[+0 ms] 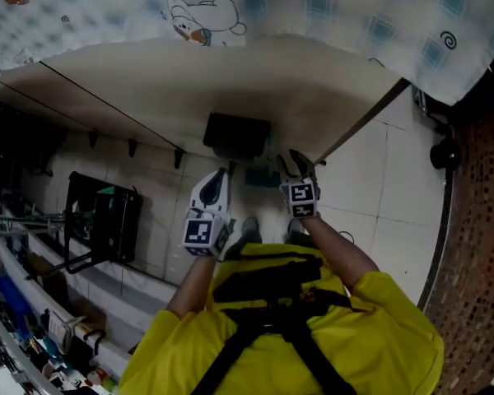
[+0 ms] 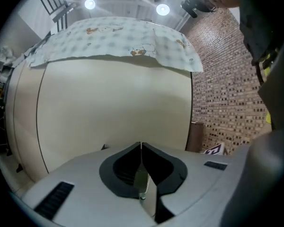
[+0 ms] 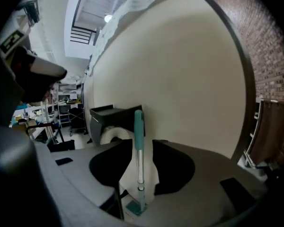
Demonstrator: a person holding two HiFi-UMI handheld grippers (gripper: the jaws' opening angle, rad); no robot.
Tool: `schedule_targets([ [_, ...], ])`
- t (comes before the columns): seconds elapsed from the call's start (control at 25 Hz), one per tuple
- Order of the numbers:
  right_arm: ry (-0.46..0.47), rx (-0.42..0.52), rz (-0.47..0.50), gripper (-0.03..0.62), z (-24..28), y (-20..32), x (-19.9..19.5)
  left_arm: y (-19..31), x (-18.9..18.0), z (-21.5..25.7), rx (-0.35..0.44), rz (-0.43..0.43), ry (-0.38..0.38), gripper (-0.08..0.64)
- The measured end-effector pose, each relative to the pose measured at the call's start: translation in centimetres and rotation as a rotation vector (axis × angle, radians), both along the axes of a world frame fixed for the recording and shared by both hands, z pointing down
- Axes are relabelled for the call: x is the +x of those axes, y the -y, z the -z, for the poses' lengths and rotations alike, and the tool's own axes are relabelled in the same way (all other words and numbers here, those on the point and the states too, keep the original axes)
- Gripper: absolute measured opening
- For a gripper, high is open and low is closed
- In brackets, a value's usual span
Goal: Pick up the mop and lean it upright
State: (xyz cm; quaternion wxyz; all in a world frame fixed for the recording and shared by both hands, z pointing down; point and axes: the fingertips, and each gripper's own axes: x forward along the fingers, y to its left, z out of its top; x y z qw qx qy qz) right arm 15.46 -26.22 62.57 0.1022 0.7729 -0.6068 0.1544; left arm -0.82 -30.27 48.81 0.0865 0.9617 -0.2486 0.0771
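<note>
The mop (image 3: 138, 141) stands upright against the cream wall (image 3: 189, 79). It has a teal grip on top, a metal shaft and a small teal head (image 3: 135, 207) on the floor. My right gripper (image 3: 139, 144) is open, with the shaft between its jaws and clear of both pads. In the head view a teal bit of the mop (image 1: 262, 177) shows between the two grippers at the foot of the wall. My right gripper (image 1: 295, 163) is just right of it. My left gripper (image 1: 221, 174) (image 2: 141, 148) is shut on nothing and points at the wall.
A black box (image 1: 236, 136) (image 3: 111, 113) sits against the wall just left of the mop, with a white roll (image 3: 114, 134) below it. A black cart (image 1: 103, 217) and cluttered shelves are at the left. A brick wall (image 1: 480, 220) (image 2: 227, 93) is at the right. Patterned cloth (image 1: 329, 11) drapes over the wall's top.
</note>
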Motion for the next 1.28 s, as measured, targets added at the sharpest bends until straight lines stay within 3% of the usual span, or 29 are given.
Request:
schedule_targets([
  [0.16, 0.013, 0.002, -0.07, 0.143, -3.2, 4.1, 0.2, 1.8, -1.0, -0.7, -0.017, -0.072, 0.037, 0.014],
  [0.24, 0.028, 0.004, -0.1, 0.194, -4.0, 5.4, 0.4, 2.8, -2.0, -1.5, -0.027, -0.094, 0.061, 0.014],
  [0.4, -0.005, 0.002, -0.155, 0.176, -4.6, 7.3, 1.3, 5.4, -3.8, -2.9, -0.045, -0.11, 0.087, 0.014],
  [0.48, -0.029, 0.005, -0.183, 0.123, -4.6, 7.5, 1.8, 6.0, -4.3, -3.2, -0.055, -0.111, 0.102, 0.014],
  [0.76, -0.009, 0.012, -0.205, 0.116, -3.5, 3.8, 0.8, 6.6, -3.2, -2.9, -0.035, -0.158, 0.087, 0.014],
  [0.96, -0.036, 0.068, -0.185, 0.115, 1.9, -2.2, -1.6, 6.7, -1.6, -1.9, -0.024, -0.203, 0.034, 0.014],
  [1.12, -0.091, 0.162, -0.109, 0.115, 9.8, -5.2, -4.6, 7.0, -2.1, 0.0, -0.001, -0.201, 0.001, 0.014],
  [1.28, -0.136, 0.261, -0.114, 0.115, 18.6, -7.0, -4.8, 7.4, -2.2, 2.5, -0.029, -0.188, -0.048, 0.014],
])
